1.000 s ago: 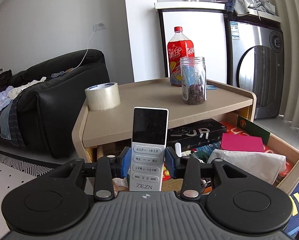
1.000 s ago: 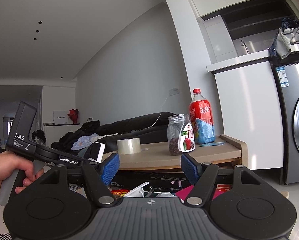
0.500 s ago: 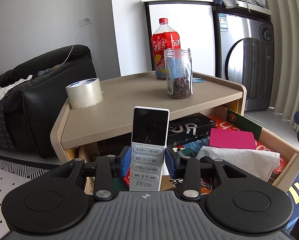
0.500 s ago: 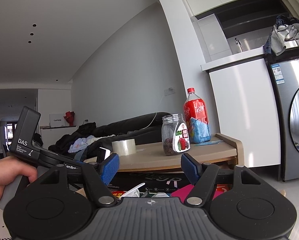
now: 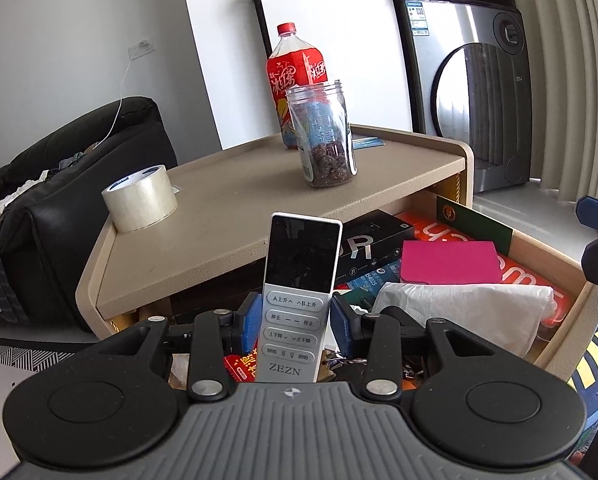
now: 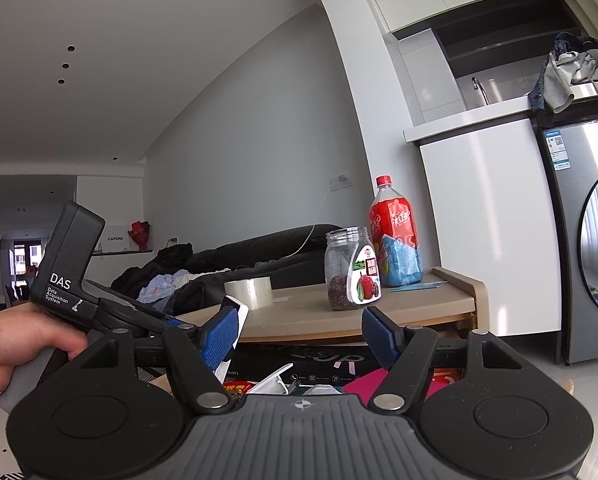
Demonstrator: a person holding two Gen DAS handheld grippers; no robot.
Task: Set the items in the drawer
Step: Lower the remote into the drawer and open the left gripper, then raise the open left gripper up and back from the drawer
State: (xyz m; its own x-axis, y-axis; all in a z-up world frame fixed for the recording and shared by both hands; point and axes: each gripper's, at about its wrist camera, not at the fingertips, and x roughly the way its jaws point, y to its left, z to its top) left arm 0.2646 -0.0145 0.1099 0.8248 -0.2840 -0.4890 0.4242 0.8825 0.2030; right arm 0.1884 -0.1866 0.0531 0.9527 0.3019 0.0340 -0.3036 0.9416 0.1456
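Left wrist view: left gripper (image 5: 293, 322), blue pads clamped on the lower sides of a white remote control (image 5: 297, 302) marked ZEZN, held upright above the front of the open drawer (image 5: 561, 344). Drawer contents: black box (image 5: 373, 240), pink pad (image 5: 449, 262), white plastic bag (image 5: 463, 312), red packaging beneath, small clutter near the front. Beige side table (image 5: 235, 216) over the drawer carries a roll of clear tape (image 5: 140, 198) at the left, a lidless clear jar (image 5: 323, 134) with dark contents near the middle, and a red drink bottle (image 5: 295, 80) directly behind the jar. Black sofa (image 5: 59, 184) at left; washing machine (image 5: 471, 92) at right. Right wrist view: right gripper (image 6: 299, 338), blue pads well apart, nothing between them, positioned low in front of the drawer. A hand (image 6: 23, 346) at left grips the other gripper's handle, labelled DAS; an edge of the remote shows beside the left pad. Tape, jar and bottle stand on the table top beyond.
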